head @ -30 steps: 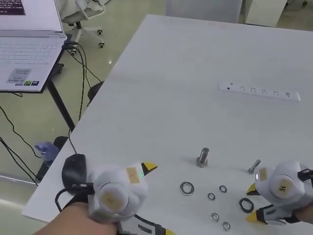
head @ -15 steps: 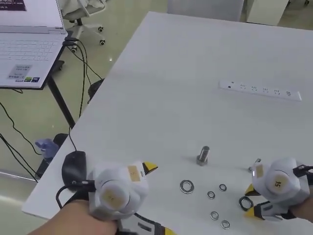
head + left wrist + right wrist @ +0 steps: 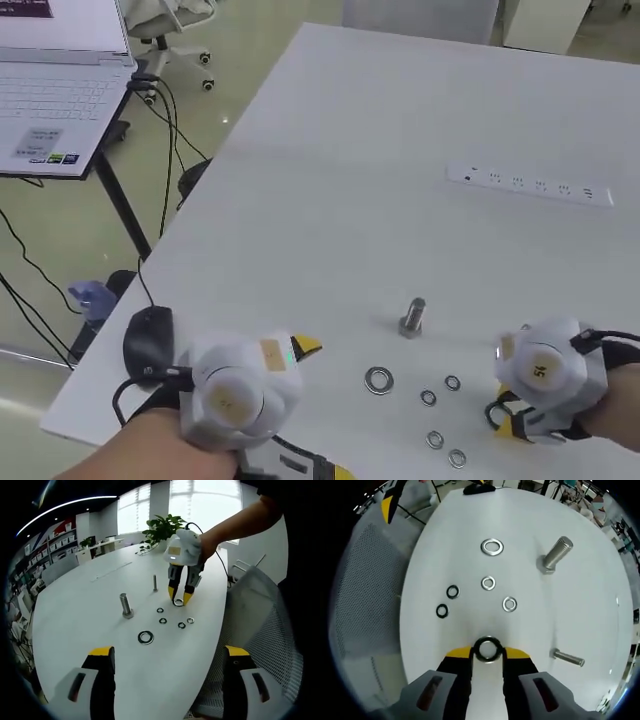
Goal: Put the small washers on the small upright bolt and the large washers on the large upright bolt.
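A large upright bolt [image 3: 413,317] [image 3: 552,555] stands mid-table, and a thin small bolt [image 3: 567,656] [image 3: 155,582] stands to its right. One large washer [image 3: 378,380] [image 3: 483,547] lies flat before the big bolt. Several small washers [image 3: 428,398] [image 3: 488,583] are scattered beside it. My right gripper [image 3: 487,652] [image 3: 505,418] [image 3: 178,599] points down at the table, its yellow tips closed against a dark large washer [image 3: 487,640] [image 3: 178,602] that rests on the surface. My left gripper [image 3: 167,655] [image 3: 325,410] hovers open near the table's front edge with nothing between its jaws.
A white power strip [image 3: 530,187] lies further back on the table. A black mouse [image 3: 148,343] sits at the table's left corner, its cable running off the edge. A laptop [image 3: 50,100] rests on a side stand at left. A mesh chair [image 3: 260,615] stands beside the table.
My right gripper has shifted left and down over the dark large washer, and its tips have closed onto it. It now hides the small bolt in the head view. The left gripper stayed put.
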Tool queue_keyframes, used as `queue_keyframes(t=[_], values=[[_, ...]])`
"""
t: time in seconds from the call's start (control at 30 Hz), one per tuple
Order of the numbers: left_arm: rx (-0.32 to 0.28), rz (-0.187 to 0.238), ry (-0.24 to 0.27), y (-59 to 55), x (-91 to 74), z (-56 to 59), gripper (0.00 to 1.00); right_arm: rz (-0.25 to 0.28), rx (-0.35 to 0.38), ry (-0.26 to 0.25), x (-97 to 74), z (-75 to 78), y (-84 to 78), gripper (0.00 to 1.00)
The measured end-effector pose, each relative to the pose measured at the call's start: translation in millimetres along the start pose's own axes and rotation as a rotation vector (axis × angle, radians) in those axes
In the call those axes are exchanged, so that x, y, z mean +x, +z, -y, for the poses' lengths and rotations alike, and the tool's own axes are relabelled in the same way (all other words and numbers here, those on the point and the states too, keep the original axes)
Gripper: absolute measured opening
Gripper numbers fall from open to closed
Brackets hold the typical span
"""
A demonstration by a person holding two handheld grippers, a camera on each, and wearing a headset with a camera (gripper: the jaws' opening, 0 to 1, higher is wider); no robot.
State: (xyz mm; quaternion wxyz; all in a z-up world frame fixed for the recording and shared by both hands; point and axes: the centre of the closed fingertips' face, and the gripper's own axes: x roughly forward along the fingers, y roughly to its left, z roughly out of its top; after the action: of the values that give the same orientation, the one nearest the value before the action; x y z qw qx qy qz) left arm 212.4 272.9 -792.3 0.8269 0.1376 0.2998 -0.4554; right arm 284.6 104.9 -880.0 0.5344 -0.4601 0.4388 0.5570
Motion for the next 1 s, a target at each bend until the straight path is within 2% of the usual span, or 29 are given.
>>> queue_keyframes(t=[0.13,0.27,0.43,0.63,1.0], values=[[-0.001,-0.007,-0.005,-2.0,-0.5,1.7,0.88,-0.001,0.005,0.003,-0.5,0.0,-0.7,0.21],[-0.01,0.003,-0.008,-0.6,-2.6,3.4,0.88,-0.015,-0.007,0.012,-0.7,-0.2,-0.2,0.21],[-0.003,-0.001,-0.002,-0.9,-3.4,2.7,0.88,-0.001,0.028,0.025,-3.1,-0.1,2.8,0.21],[0.004,-0.003,-0.001,0.6,-2.5,2.1,0.87,0.008,0.038,0.035,-12.8,-0.6,3.0,0.21],[0.01,0.017,0.01,6.2,1.7,-2.2,0.89,0.021,0.073,0.037,-40.6,2.9,2.3,0.21]])
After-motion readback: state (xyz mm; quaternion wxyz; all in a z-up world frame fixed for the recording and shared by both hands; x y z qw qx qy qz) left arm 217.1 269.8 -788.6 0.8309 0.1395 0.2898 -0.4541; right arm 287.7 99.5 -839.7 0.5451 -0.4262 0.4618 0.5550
